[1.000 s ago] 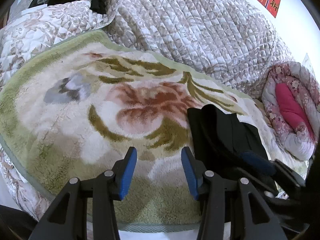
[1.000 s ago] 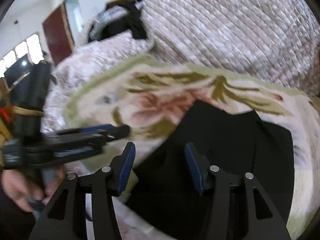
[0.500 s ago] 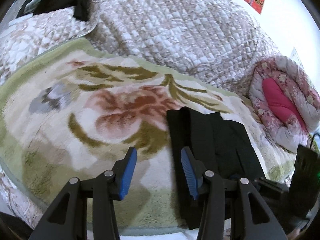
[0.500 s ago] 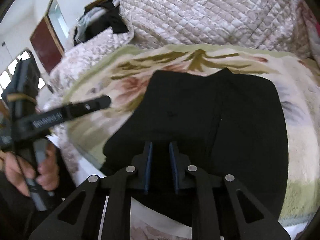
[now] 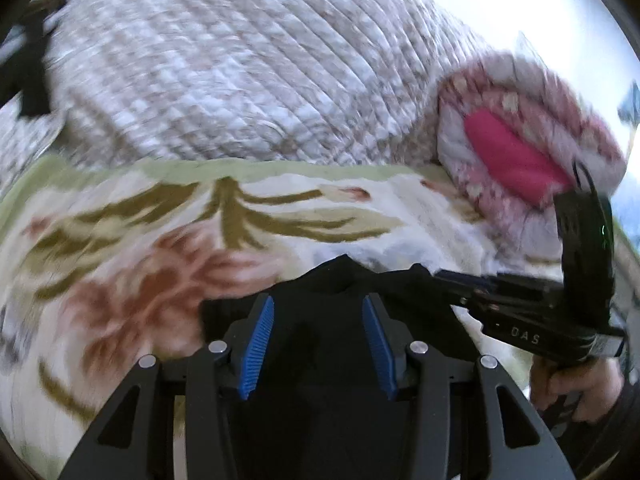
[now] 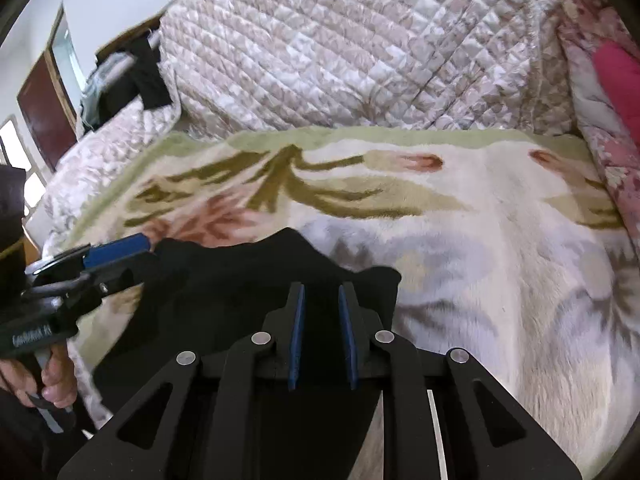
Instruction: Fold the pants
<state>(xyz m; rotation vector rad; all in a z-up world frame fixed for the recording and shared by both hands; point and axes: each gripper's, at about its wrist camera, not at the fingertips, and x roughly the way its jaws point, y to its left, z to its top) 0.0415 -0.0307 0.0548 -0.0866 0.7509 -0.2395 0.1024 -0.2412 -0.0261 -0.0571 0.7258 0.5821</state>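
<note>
Black, limp pants (image 6: 224, 300) lie bunched at the near edge of a plush floral blanket (image 6: 480, 240), with a quilted spread (image 6: 360, 48) beyond. A second ago the right gripper (image 6: 320, 332) stood wide; now it pinches the cloth. Left gripper (image 5: 318, 344) remains half-spread over the pants, gripping nothing visible.

I see the pants (image 6: 240, 292) as matt black cloth on the plush, fuzzy blanket (image 6: 460, 216). Behind the blanket, the quilt (image 6: 340, 52) looks stitched with a slight sheen. My gripper pads (image 5: 256, 344) are ribbed blue plastic.
</note>
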